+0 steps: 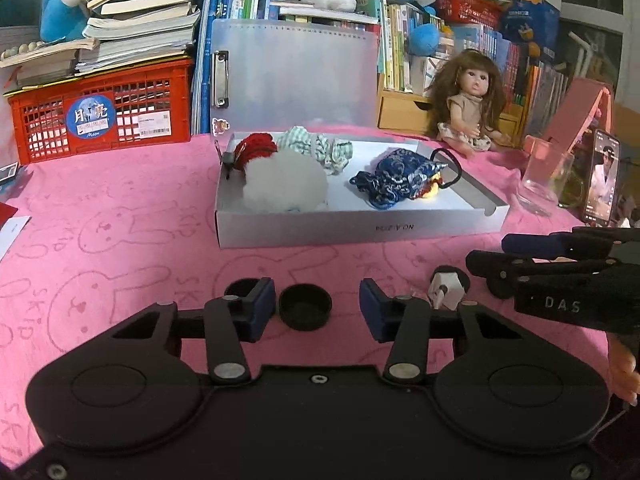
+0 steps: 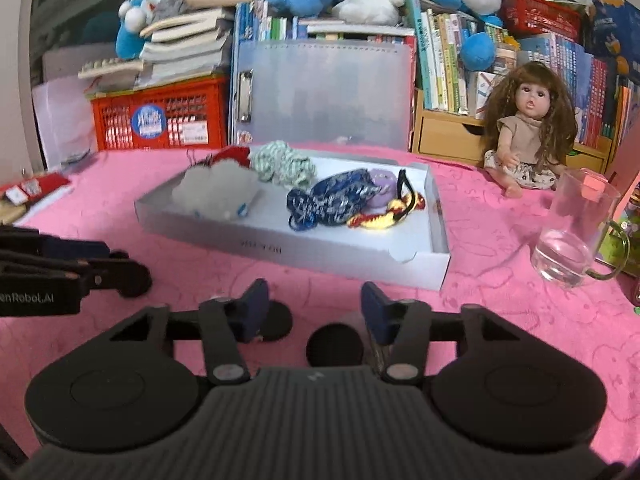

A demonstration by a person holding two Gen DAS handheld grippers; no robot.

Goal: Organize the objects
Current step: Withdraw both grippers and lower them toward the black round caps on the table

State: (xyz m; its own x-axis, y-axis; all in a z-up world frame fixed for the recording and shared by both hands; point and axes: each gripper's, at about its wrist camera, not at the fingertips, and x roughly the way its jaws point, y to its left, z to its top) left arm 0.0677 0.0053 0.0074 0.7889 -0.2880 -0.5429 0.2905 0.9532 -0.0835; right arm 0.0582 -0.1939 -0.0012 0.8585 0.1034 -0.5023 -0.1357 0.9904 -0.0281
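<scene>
Left gripper, jaws partly parted, straddles a round black cap lying open side up on the pink cloth; its pads stand clear of the cap, nothing grasped. Right gripper, likewise partly parted and empty, hovers over two black discs on the cloth. Behind both lies the white tray, long axis running left to right, holding hair scrunchies.

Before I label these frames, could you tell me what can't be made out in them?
- Print on the white box: blurred in the right wrist view, upside down in the left.
- White plug, left wrist view: partly behind the left tool's finger.
- Black cap, right wrist view: partly hidden by the tool body.
</scene>
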